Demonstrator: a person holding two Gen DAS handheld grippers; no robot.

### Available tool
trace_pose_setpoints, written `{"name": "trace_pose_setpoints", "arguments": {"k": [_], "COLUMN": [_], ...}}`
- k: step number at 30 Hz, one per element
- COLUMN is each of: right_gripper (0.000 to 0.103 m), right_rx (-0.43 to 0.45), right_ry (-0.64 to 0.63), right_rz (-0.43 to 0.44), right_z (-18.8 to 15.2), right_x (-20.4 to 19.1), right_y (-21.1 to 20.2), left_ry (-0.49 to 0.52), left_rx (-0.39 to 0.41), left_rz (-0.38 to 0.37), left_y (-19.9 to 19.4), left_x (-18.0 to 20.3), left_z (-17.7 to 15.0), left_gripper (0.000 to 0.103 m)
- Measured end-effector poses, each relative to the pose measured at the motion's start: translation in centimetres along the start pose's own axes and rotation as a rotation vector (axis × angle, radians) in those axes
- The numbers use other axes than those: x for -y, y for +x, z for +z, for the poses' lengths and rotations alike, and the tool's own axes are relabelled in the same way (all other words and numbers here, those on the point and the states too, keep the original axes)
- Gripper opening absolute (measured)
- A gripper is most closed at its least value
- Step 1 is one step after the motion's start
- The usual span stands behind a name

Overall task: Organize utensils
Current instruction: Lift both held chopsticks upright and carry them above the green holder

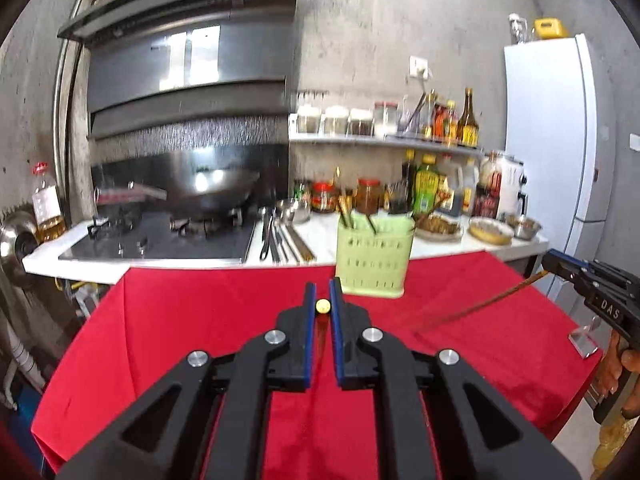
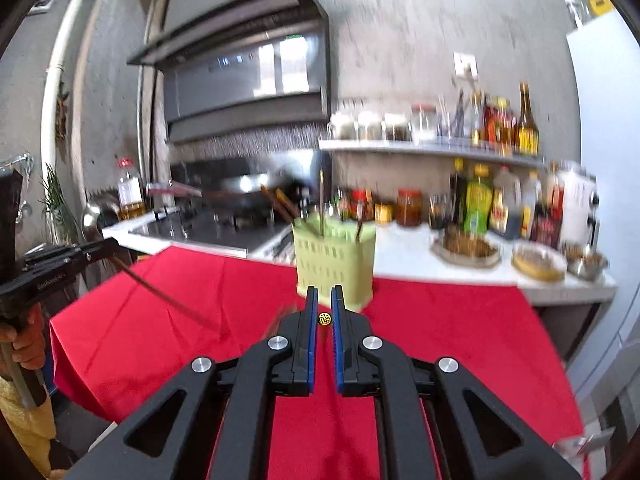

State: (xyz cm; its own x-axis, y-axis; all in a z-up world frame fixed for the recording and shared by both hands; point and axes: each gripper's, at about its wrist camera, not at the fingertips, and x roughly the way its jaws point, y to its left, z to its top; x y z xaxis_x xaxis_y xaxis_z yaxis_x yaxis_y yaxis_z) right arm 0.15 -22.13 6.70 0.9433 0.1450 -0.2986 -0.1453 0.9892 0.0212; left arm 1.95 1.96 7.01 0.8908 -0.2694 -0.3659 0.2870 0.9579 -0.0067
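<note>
A pale green slotted utensil holder [image 1: 374, 256] [image 2: 334, 256] stands at the far edge of the red cloth, with a few chopsticks sticking out of it. My left gripper [image 1: 322, 288] is shut on a dark chopstick; its gold end cap [image 1: 323, 306] shows between the blue pads. My right gripper [image 2: 324, 292] is likewise shut on a chopstick with a gold cap [image 2: 324, 319]. Each view also shows the other gripper from the side, right gripper [image 1: 550, 262] and left gripper [image 2: 112, 246], with its chopstick [image 1: 480, 308] [image 2: 160, 292] slanting down toward the cloth. Both grippers hover above the table, short of the holder.
The red cloth [image 1: 180, 320] covers the table. Behind it a white counter [image 1: 440, 246] carries a stove with a wok [image 1: 216, 188], loose utensils [image 1: 276, 240], bowls, and many bottles and jars. A white fridge [image 1: 560, 140] stands right. A clear stand [image 1: 584, 340] sits near the cloth's right edge.
</note>
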Motion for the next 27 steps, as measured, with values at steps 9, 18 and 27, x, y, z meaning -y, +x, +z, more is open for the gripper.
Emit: {"name": "trace_pose_setpoints", "arguments": {"k": [9, 18, 27], "right_gripper": [0.007, 0.007, 0.007], "right_rx": [0.042, -0.122, -0.15], "right_ry": [-0.021, -0.008, 0.007], "right_rz": [-0.018, -0.018, -0.028], "right_z": [2.6, -1.5, -2.9], "right_x": [0.0, -0.2, 0.0], "right_y": [0.5, 5.1, 6.9], "left_ry": [0.015, 0.011, 0.01], "left_rx": [0.056, -0.085, -0.116], "left_rz": [-0.001, -0.021, -0.032], "left_y": [-0.5, 3.0, 5.4], "left_x": [0.1, -0.1, -0.3], "left_z": [1.0, -1.9, -4.0], "left_gripper": [0.007, 0.007, 0.006]}}
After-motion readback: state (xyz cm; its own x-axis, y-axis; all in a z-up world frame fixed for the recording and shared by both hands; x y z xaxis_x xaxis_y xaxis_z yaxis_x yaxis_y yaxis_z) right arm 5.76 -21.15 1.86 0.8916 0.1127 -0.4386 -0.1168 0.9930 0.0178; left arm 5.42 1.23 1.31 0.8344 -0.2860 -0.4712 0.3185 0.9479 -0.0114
